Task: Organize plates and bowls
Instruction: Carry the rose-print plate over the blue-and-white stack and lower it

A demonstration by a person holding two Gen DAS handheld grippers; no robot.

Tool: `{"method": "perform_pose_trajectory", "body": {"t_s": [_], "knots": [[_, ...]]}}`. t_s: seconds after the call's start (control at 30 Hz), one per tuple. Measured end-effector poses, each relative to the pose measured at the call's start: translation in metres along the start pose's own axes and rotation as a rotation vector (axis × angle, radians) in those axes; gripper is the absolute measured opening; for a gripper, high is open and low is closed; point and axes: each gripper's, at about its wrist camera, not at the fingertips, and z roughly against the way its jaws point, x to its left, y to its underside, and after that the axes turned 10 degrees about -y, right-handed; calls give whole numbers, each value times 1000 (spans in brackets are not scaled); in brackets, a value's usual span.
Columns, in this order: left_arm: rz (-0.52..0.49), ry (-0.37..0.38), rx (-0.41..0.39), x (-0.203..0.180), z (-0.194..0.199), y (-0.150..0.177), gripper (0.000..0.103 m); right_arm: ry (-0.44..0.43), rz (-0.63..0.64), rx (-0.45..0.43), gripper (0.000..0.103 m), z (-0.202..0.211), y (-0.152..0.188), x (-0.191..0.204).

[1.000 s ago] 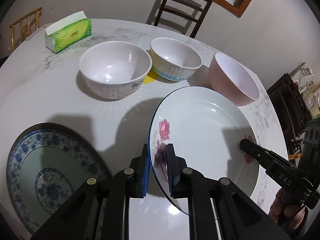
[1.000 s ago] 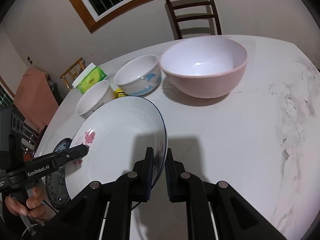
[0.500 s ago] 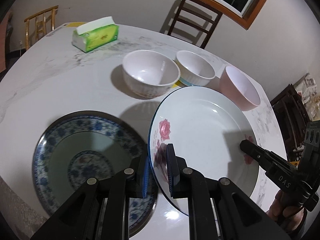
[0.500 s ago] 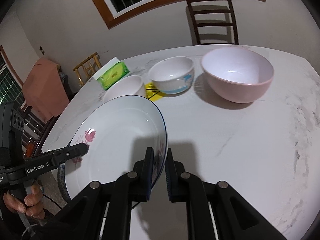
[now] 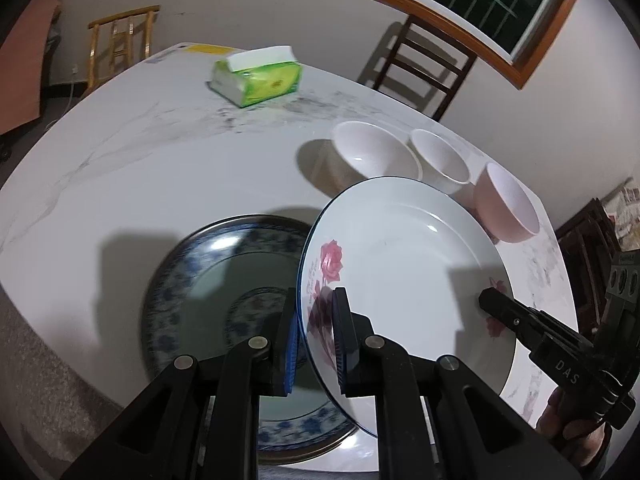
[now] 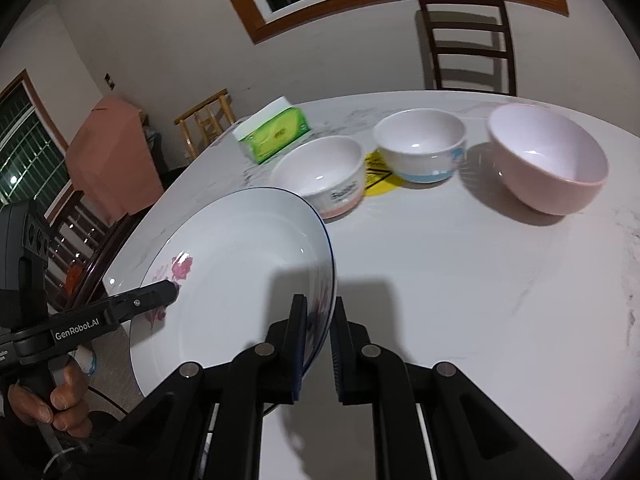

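Both grippers hold a white plate with pink roses (image 5: 404, 264), raised above the table. My left gripper (image 5: 316, 320) is shut on its left rim. My right gripper (image 6: 318, 324) is shut on the opposite rim of the same plate (image 6: 240, 264). A blue-patterned plate (image 5: 224, 280) lies on the table under and left of the white plate. Three bowls stand in a row: a white bowl (image 6: 320, 172), a white bowl with a blue base (image 6: 420, 144) and a pink bowl (image 6: 548, 156).
A green tissue box (image 5: 256, 76) lies at the far side of the marble table (image 5: 140, 168). A yellow sticker (image 6: 378, 178) lies between two bowls. A dark chair (image 6: 468, 40) and a wooden chair (image 5: 120, 44) stand beyond the table.
Both grippers have carried the white plate left, so it now hangs partly over the blue-patterned plate. The bowls look farther away.
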Motion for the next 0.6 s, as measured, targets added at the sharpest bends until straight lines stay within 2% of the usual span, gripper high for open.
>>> {"method": "perform_pose_trajectory", "body": {"t_s": [0.3, 0.6], "knots": [[56, -58, 16, 39, 2, 11, 12, -43, 13, 58, 11, -32, 6, 26], [102, -86, 59, 67, -14, 19, 12, -37, 23, 127, 12, -62, 13, 40]]}}
